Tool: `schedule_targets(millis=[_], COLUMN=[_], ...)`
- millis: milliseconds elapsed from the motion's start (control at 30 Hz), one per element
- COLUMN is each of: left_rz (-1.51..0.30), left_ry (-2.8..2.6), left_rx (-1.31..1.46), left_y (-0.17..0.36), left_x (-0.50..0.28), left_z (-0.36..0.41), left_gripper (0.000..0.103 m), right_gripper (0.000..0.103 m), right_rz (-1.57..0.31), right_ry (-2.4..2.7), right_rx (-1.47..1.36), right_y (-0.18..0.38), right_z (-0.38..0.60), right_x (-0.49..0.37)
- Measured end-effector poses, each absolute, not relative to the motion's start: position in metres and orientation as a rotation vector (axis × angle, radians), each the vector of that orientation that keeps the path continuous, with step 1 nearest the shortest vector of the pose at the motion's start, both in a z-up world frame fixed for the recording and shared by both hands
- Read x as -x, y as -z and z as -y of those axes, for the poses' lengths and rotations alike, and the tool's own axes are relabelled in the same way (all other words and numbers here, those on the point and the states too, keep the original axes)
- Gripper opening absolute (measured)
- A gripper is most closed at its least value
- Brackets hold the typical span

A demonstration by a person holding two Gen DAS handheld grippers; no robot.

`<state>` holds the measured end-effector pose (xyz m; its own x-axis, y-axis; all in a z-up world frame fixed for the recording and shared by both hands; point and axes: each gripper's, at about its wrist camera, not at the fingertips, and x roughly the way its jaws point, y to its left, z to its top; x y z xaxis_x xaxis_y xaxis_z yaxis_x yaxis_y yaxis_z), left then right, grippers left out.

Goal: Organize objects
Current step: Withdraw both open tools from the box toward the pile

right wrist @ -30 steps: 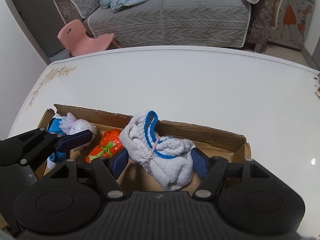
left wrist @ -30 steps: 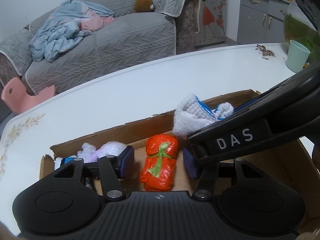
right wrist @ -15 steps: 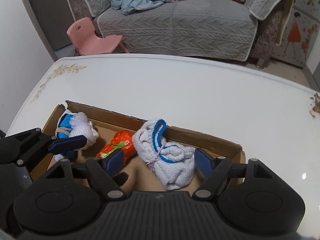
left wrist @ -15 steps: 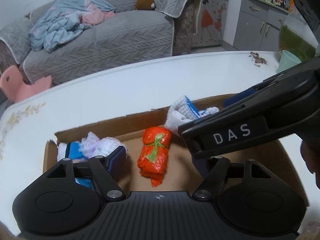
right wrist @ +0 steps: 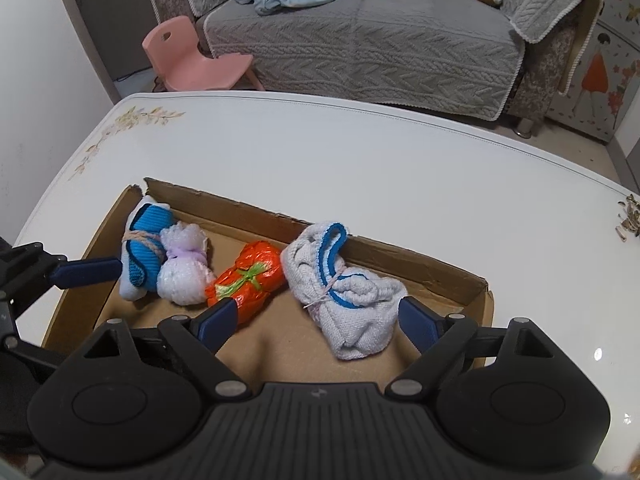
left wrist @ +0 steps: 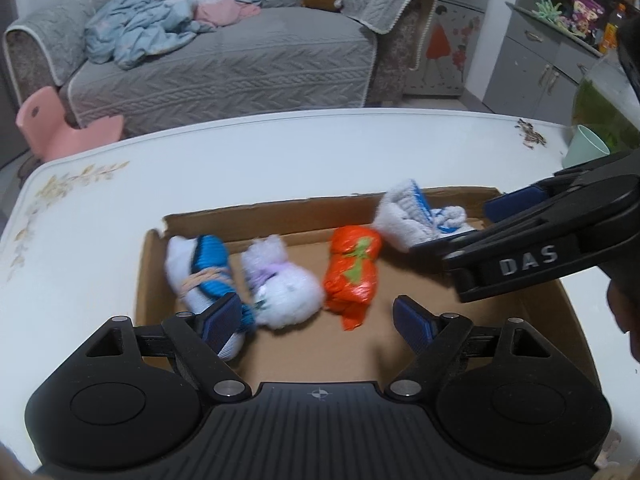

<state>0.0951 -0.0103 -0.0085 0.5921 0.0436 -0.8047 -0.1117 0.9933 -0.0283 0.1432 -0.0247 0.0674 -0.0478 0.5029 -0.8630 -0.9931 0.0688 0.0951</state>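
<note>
Four tied bundles (right wrist: 244, 280) (one orange) in carton (right wrist: 400, 254)

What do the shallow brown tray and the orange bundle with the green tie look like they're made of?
The shallow brown tray looks like plain corrugated cardboard: matte, with torn, ragged edges along its far wall. The orange bundle with the green tie looks like thin plastic film, probably a crumpled bag: it is creased and catches glossy highlights, unlike the knitted grey bundle with blue trim beside it.

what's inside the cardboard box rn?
In the cardboard box: blue-white bundle, white bundle, orange bundle, grey-blue bundle. The floor under them is hidden.
</note>
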Motion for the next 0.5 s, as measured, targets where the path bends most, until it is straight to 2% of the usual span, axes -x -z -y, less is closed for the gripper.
schedule_targets(millis=[500], left_rz=[-0.928], left_ry=[-0.136], left_rx=[0.158], left_y=[-0.009], left_x=[-0.070], left_z=[-0.009], left_gripper=[0.087], right_gripper=[0.088], right_rz=[-0.871], right_ry=[-1.387], right_rx=[0.776], right_y=[-0.081], right_z=[0.036], right_x=[-0.123])
